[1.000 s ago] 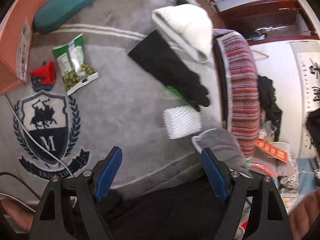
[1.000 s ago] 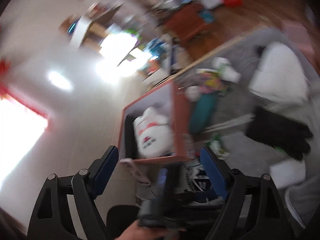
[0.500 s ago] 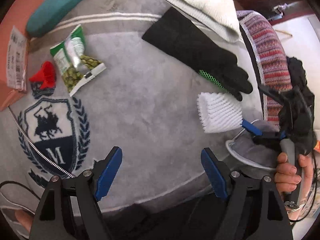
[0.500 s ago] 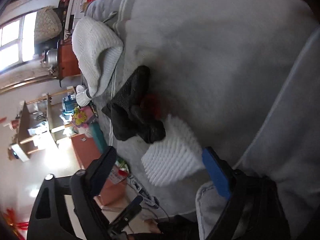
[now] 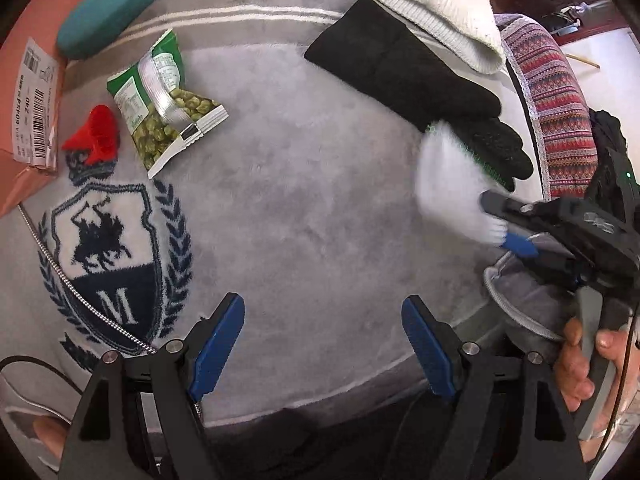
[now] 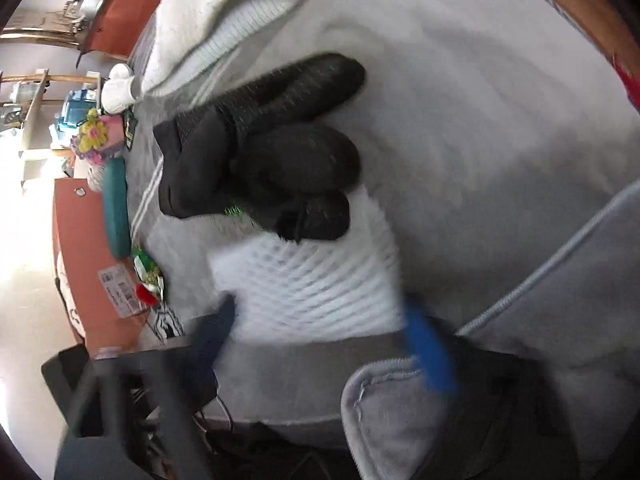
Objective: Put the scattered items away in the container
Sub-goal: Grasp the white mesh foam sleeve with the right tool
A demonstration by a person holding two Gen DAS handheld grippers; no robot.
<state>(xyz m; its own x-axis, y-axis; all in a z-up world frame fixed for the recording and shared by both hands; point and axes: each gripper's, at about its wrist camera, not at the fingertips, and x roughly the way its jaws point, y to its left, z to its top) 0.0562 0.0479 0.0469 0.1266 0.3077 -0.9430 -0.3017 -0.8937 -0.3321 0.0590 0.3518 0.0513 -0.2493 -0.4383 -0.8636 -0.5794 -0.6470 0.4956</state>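
Observation:
A white foam net lies on the grey blanket, against the fingertips of a black glove. My right gripper is closing and its blue pads press on the net's two sides; the left wrist view shows the net blurred and bunched at that gripper. My left gripper hangs open over bare blanket with nothing between its fingers. A white knit hat, a green snack packet, a small red item and a teal case lie scattered. The orange box stands at the left edge.
A metal hose crosses the blanket's crest at the lower left. A patterned cushion borders the right side. A person's hand holds the right gripper's handle. Room clutter and a flower toy sit beyond the blanket.
The right gripper swung down from facing the box to the white net and closed around it; the net shifted toward the glove. The left gripper sank a little and tipped downward, jaws unchanged.

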